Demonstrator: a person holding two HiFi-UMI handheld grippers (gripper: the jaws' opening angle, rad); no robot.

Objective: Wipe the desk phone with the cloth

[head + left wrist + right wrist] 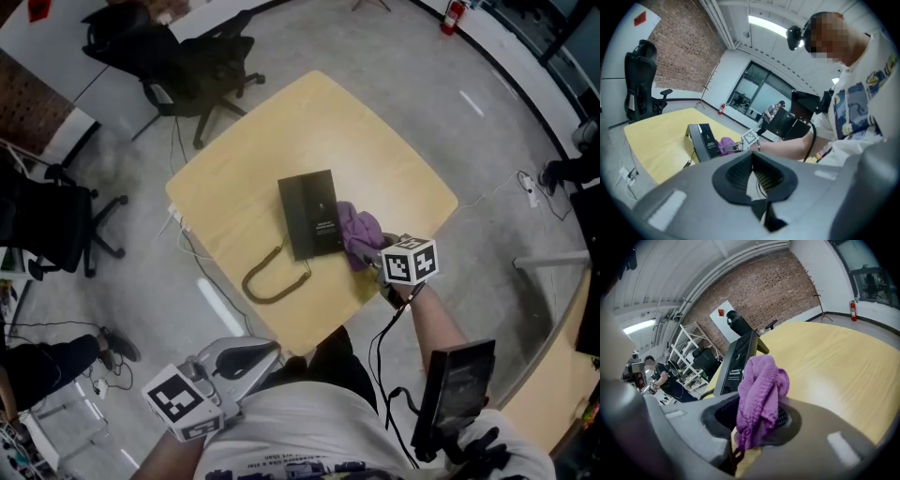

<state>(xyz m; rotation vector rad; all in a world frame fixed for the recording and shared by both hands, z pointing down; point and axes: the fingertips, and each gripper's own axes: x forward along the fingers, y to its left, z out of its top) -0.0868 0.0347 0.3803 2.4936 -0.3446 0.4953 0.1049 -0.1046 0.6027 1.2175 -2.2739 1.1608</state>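
We hold the right tongs outstretched, pinching the cloth beside the phone; the left tongs are pressed together, off the bench.

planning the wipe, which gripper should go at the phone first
Right. The right gripper is shut on the purple cloth, right beside the desk phone. The left gripper is shut on nothing, held low off the table.

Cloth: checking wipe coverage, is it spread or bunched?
Bunched: the cloth stands crumpled in a clump, pinched by the right gripper.
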